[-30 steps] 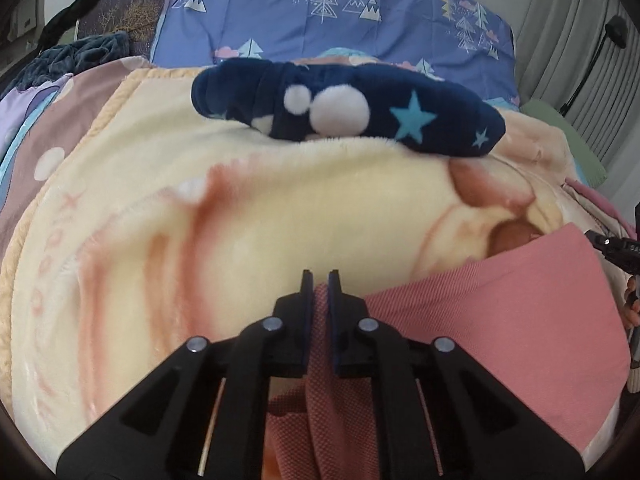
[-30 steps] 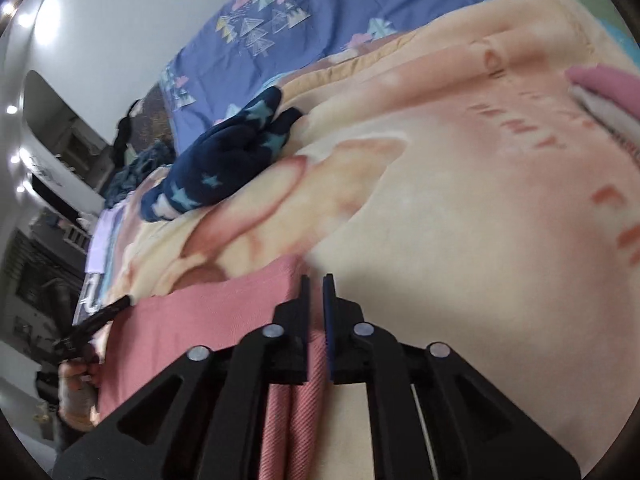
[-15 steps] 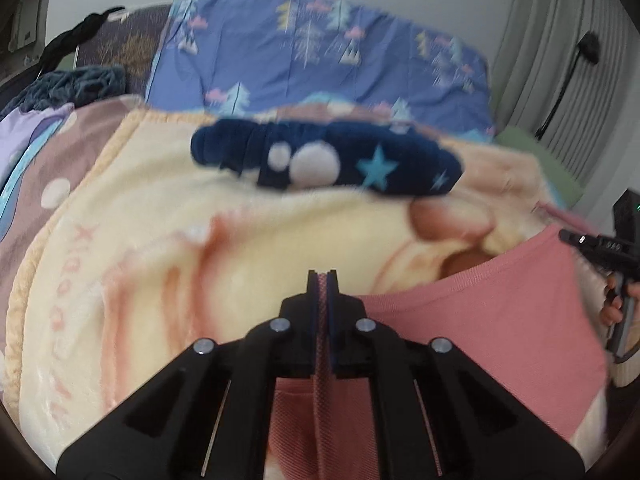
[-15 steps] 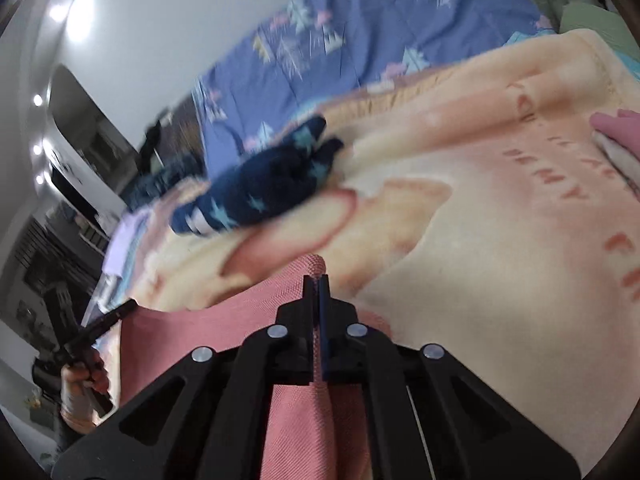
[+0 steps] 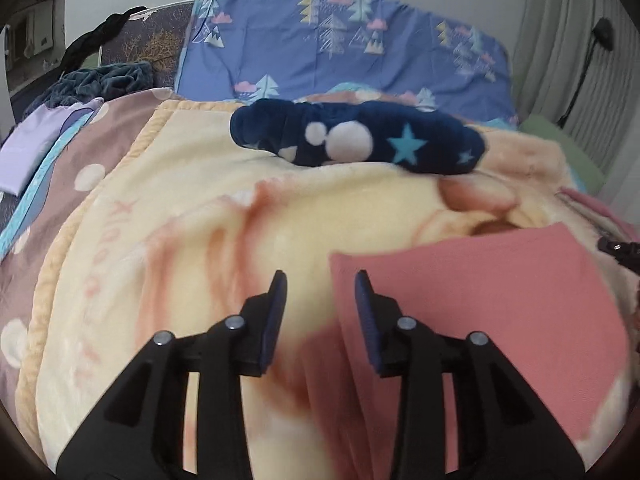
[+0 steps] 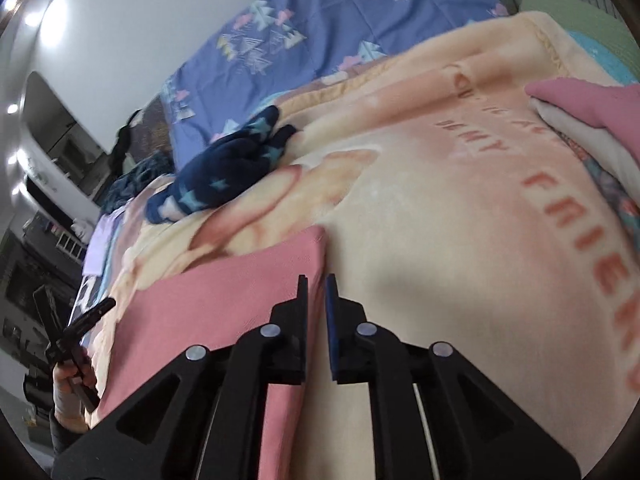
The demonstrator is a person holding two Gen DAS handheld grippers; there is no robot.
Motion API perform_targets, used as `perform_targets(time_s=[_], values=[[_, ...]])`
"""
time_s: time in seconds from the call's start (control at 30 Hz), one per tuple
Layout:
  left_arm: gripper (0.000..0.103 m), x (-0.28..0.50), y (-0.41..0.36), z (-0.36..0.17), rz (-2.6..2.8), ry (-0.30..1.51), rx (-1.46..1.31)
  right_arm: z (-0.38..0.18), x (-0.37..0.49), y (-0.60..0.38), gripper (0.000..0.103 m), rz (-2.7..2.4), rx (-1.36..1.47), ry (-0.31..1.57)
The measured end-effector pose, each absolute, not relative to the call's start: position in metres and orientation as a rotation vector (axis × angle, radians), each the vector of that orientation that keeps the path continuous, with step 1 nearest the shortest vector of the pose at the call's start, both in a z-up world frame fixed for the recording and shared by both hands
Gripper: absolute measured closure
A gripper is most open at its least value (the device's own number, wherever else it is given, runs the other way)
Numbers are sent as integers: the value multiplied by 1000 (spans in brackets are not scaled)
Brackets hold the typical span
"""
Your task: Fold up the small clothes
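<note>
Now the pink garment [image 5: 472, 292] lies folded flat on the cream blanket [image 5: 168, 240] that covers the bed. The left tongs [image 5: 320, 280] have just been opening; the jaws stand well apart above the garment's left corner, with nothing pressed between them. The right tongs [image 6: 316, 282] have just opened a little, so only a narrow gap shows, and the garment's right edge runs just beside the left jaw, not gripped. Farther back, a dark blue garment with stars [image 5: 360, 142] rests on the blanket near the blue patterned pillow [image 5: 344, 48].
</note>
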State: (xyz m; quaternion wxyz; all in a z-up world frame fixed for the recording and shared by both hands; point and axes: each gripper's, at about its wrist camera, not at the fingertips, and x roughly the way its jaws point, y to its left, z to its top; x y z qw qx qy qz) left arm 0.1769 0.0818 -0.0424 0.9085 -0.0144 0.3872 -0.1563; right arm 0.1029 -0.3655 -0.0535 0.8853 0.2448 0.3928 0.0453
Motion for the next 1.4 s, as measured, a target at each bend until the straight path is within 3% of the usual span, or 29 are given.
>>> perform_targets(time_s=[0.07,0.27,0.3,0.33,0.37,0.43,0.57,0.63,0.97,1.0,1.03,1.1,1.13,1.17,1.2,1.4], values=[[60,137,89,-40,-394,802,-43,-49,73,-357,94,131,462,819],[62,49,90,-73,-469,943,-55,-77,7,-337,92,164,458,901],[65,41,88,-77,-460,950,-39,-83,1,-337,88,163,470,916],[84,35,89,-79,-462,948,-45,-87,-4,-337,86,161,483,921],[91,29,90,-78,-469,940,-72,-89,-8,-337,86,158,502,917],[94,25,96,-72,-468,911,-121,-89,-14,-338,86,152,537,911],[89,26,98,-71,-458,933,-134,-79,-18,-332,82,169,522,895],[82,24,96,-74,-445,943,-123,-76,-21,-327,72,170,505,891],[78,20,90,-72,-469,949,-102,-72,-31,-326,71,173,527,871],[80,22,88,-74,-473,955,-99,-73,-29,-325,71,175,528,873],[94,23,84,-75,-488,954,-97,-74,-27,-322,71,177,527,876],[99,23,79,-73,-507,944,-97,-73,-25,-316,71,174,506,876],[100,23,77,-70,-510,935,-94,-72,-23,-312,75,169,488,872],[101,22,75,-67,-505,928,-87,-70,-23,-308,86,162,460,863],[101,21,76,-63,-497,917,-88,-67,-22,-305,103,168,442,851],[101,1,104,-63,-482,927,-150,-45,-41,-310,103,184,429,794]])
